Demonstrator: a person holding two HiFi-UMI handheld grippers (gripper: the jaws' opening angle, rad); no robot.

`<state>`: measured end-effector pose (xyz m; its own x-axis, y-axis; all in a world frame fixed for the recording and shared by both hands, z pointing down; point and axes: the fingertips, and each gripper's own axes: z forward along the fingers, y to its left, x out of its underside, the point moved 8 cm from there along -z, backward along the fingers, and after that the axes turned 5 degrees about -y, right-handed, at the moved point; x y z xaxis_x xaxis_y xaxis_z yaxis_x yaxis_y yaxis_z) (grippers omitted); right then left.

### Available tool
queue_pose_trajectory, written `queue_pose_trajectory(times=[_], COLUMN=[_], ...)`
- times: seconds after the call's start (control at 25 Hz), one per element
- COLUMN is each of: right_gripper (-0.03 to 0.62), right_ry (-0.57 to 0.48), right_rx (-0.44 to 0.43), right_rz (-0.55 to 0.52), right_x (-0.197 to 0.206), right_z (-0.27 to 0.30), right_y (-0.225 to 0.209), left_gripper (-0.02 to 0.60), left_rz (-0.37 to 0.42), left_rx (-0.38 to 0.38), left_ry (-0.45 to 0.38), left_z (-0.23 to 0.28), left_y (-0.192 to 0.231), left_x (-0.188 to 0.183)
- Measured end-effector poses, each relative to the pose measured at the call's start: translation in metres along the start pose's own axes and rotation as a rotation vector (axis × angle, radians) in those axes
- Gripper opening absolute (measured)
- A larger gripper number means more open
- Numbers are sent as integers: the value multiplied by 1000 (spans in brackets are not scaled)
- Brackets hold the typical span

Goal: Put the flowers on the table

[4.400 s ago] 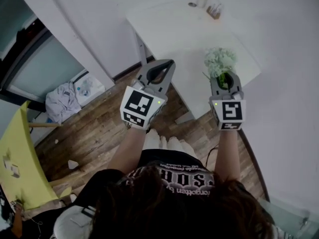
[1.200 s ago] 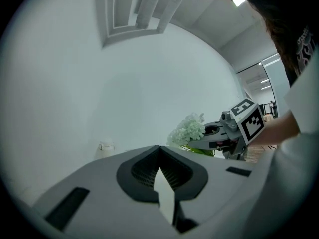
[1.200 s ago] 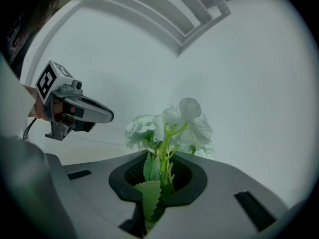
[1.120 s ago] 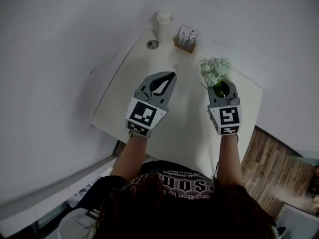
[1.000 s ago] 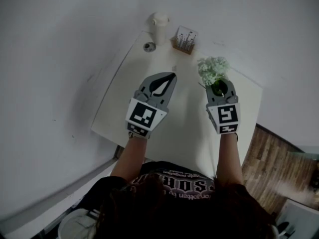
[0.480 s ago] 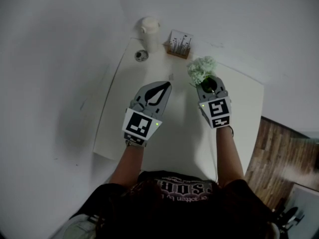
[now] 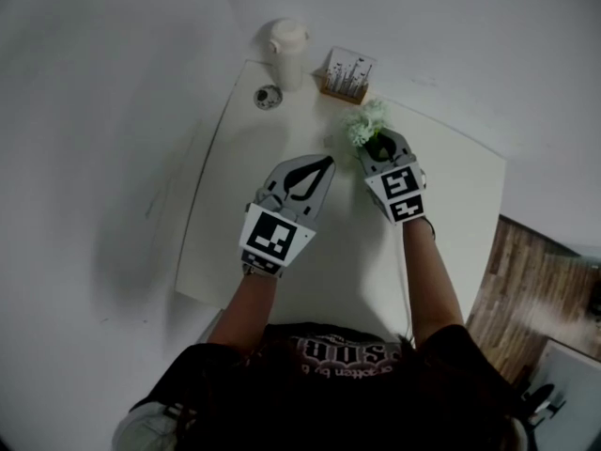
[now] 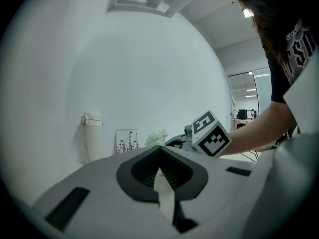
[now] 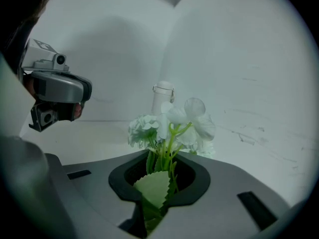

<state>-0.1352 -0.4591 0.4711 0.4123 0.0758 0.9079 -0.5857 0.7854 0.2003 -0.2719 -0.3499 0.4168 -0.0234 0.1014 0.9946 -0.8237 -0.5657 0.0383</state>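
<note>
**White flowers (image 7: pixel 364 125) held low over the table (image 7: pixel 451 242), not yet set down**

Right gripper (image 7: pixel 378 147) fingers pinch the green stems, with the blooms at its 12 o'clock, near the card holder (image 7: pixel 346 73). Left gripper (image 7: pixel 324 163) fingers are pressed together, empty. The carry looks nearly finished. Next: lower until the stems rest, then spread the fingers.

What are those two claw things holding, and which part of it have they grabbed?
The right gripper holds the flowers by their green stems, just below the blooms. The left gripper is shut and holds nothing.
</note>
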Motion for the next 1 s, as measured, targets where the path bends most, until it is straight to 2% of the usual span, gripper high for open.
queue_pose_trajectory(times=[0.12,0.36,0.56,0.84,1.0], right_gripper=[68,109,145,238,270], right_ry=[12,56,67,132,159], right_rx=[-1,-10,-47,-88,-96], right_rz=[47,77,85,72,60], right_x=[8,19,19,23,25], right_z=[8,17,17,10,5], right_y=[-1,-1,1,6,9], left_gripper=[0,0,0,0,0], left_rz=[-24,-38,-40,-35,-34], left_rx=[7,16,21,42,40], left_ry=[-1,17,11,1,0], left_z=[2,0,2,3,2], left_y=[1,3,3,-1,0], left_x=[3,9,9,4,4])
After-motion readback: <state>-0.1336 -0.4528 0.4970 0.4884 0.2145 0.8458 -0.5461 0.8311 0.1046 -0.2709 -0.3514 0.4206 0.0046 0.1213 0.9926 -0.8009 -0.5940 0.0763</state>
